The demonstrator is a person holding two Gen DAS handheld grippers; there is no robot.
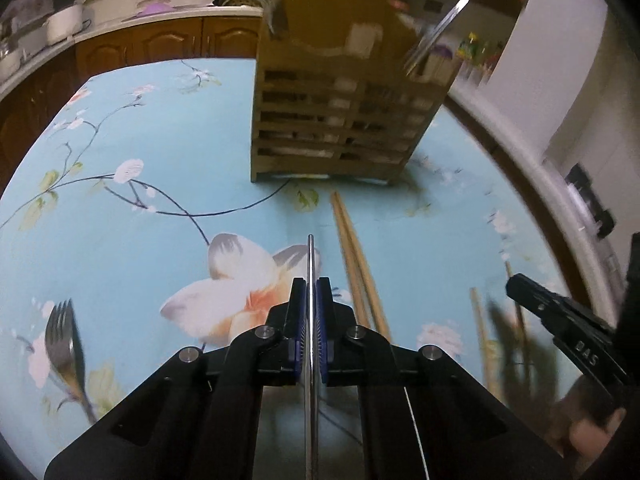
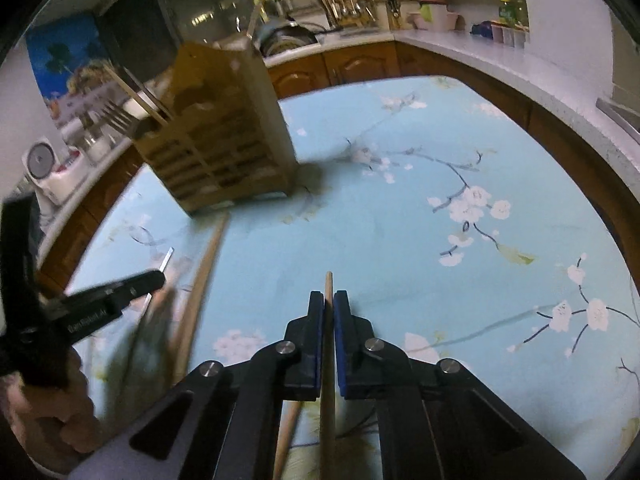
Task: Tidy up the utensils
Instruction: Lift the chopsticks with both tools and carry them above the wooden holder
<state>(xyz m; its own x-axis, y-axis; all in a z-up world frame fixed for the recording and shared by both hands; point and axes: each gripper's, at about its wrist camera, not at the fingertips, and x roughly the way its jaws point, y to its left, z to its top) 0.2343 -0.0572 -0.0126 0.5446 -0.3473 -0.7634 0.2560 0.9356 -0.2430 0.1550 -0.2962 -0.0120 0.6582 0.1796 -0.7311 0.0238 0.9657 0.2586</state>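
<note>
Left hand-held gripper (image 1: 311, 312): closed; we find a thin metal utensil handle (image 1: 310, 264) pinched edge-on between its blue pads, the working end hidden beneath the body. We judge it is clamped upright this way so it can be carried to a slot.

Right hand-held gripper (image 2: 329, 312): closed on one wooden chopstick (image 2: 329, 292), tip showing just past the fingertips.

Bench (image 1: 132, 248): blue floral cloth, carrying all loose items.

Wooden utensil holder (image 1: 340, 120): stands toward the far edge of the bench, slatted front facing us, already holding metal and wooden pieces in its top; we take it as the destination.

Chopstick pair (image 1: 356, 260): lying between the holder and the near edge, ends pointing at the holder.

Fork (image 1: 66, 344): lying near the left edge, tines away from us, not yet collected.
</note>
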